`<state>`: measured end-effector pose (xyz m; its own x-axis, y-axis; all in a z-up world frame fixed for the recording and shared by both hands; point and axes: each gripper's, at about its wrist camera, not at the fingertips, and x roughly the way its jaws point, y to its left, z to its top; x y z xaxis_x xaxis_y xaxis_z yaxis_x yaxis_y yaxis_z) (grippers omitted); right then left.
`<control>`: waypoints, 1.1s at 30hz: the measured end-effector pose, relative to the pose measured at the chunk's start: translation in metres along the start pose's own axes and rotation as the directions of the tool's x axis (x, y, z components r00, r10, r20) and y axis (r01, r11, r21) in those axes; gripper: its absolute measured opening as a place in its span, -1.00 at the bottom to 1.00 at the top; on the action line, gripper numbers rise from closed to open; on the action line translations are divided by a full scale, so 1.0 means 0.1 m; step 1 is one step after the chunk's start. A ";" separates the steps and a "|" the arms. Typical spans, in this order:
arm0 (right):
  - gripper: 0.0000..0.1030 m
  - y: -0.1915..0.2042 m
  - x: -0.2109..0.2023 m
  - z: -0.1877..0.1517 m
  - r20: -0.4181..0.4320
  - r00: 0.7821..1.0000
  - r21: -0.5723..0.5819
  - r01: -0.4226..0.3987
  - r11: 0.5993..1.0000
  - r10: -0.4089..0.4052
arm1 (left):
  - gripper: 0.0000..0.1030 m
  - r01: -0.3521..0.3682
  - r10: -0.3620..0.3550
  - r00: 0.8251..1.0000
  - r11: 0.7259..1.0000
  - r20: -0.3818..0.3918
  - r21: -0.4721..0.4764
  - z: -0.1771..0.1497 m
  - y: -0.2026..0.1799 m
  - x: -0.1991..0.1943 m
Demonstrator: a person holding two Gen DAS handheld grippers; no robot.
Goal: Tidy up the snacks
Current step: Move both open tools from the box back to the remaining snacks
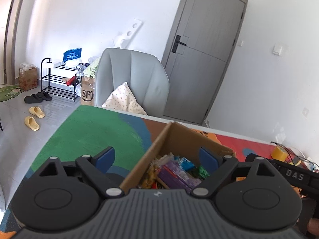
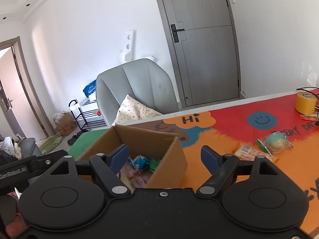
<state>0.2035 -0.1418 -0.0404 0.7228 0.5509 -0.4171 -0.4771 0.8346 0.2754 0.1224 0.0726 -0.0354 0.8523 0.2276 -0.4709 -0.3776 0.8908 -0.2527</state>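
We hold both the left gripper (image 1: 157, 157) and right gripper (image 2: 165, 155) spread wide and empty above the cardboard box (image 2: 169, 149) of snack packets (image 1: 177, 173), with two wrapped snacks (image 2: 277, 142) lying right of it.

- The cardboard box (image 1: 175, 139): its near wall and most of its snack packets (image 1: 175, 174) are hidden behind the left tool's body; labels unreadable.
- In the right wrist view the packets in the box (image 2: 139, 165) are blurred, their kinds unclear.
- The wrapped snack (image 2: 277, 141) and the barcoded packet (image 2: 251, 151) on the table (image 2: 229, 135) are too small to read.
- The yellow tape roll (image 2: 306, 102) lies near the right edge, with cables behind it cut off.
- The mat's lettering (image 2: 299, 131) runs out of frame.
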 end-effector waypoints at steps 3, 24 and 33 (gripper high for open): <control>0.67 -0.06 -0.05 -0.04 -0.006 1.000 0.002 0.001 1.000 -0.001 | 0.78 -0.012 0.012 1.000 1.000 -0.021 0.013 -0.04 -0.06 0.04; 0.99 -0.58 -0.31 -0.20 -0.012 1.000 0.079 0.007 0.997 -0.006 | 0.80 0.026 -0.014 0.991 0.995 -0.132 0.094 -0.26 -0.59 0.10; 1.00 -0.91 -0.45 -0.29 -0.010 0.999 0.124 0.032 0.992 -0.031 | 0.80 0.060 -0.037 0.984 0.990 -0.175 0.127 -0.40 -0.90 0.10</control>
<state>0.1996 -0.2420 -0.0719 0.7323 0.5245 -0.4343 -0.3877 0.8455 0.3672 0.1502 -0.0213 -0.0514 0.7891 0.1218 -0.6021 -0.2765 0.9456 -0.1712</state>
